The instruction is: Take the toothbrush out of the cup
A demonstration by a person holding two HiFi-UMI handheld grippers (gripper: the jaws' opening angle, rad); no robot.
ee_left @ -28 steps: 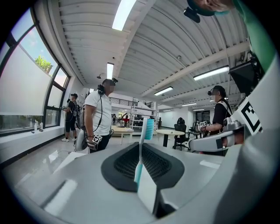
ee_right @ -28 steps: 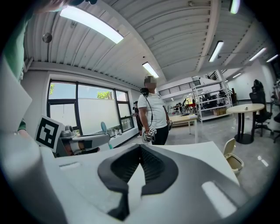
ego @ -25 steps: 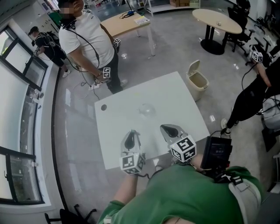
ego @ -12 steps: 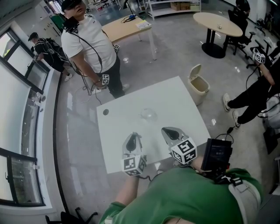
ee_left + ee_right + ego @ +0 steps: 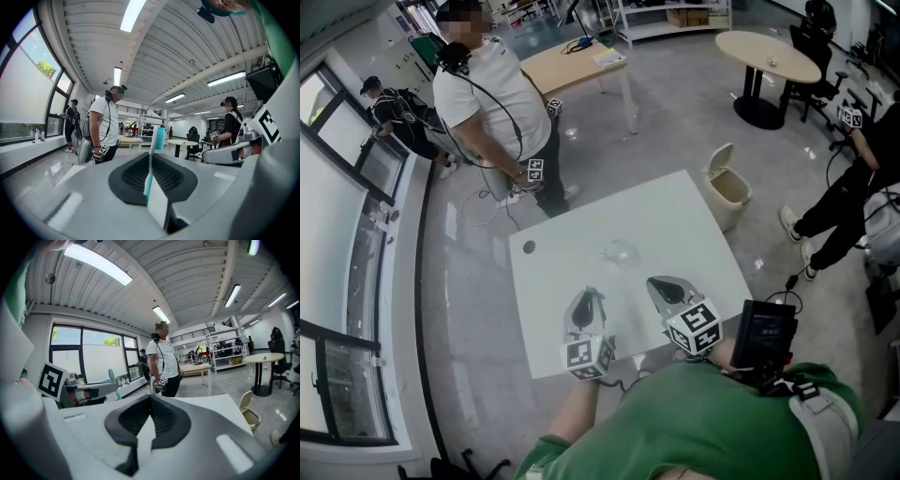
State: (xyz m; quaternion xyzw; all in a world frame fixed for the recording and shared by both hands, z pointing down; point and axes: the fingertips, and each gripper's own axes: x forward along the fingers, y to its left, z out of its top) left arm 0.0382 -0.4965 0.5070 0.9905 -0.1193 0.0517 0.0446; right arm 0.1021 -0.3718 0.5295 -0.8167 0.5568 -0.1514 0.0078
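In the left gripper view a teal and white toothbrush (image 5: 156,139) stands upright, bristle head on top, with my left gripper (image 5: 151,158) shut on its handle. From the right gripper view its head (image 5: 111,376) shows above the left gripper (image 5: 89,391). A clear cup (image 5: 619,251) stands on the white table (image 5: 675,216), a little beyond both grippers. The left gripper (image 5: 584,302) and right gripper (image 5: 664,283) hang side by side over the table's near part. My right gripper (image 5: 150,398) is shut with nothing between its jaws.
A person in a white shirt (image 5: 492,98) stands by the table's far left corner. A beige bin (image 5: 724,181) with its lid up sits off the far right corner. Another person (image 5: 848,192) stands at the right. A dark hole (image 5: 529,247) marks the table's left side.
Both grippers stay where they were, the toothbrush still gripped. The person at the right has stepped, and the head view has shifted slightly.
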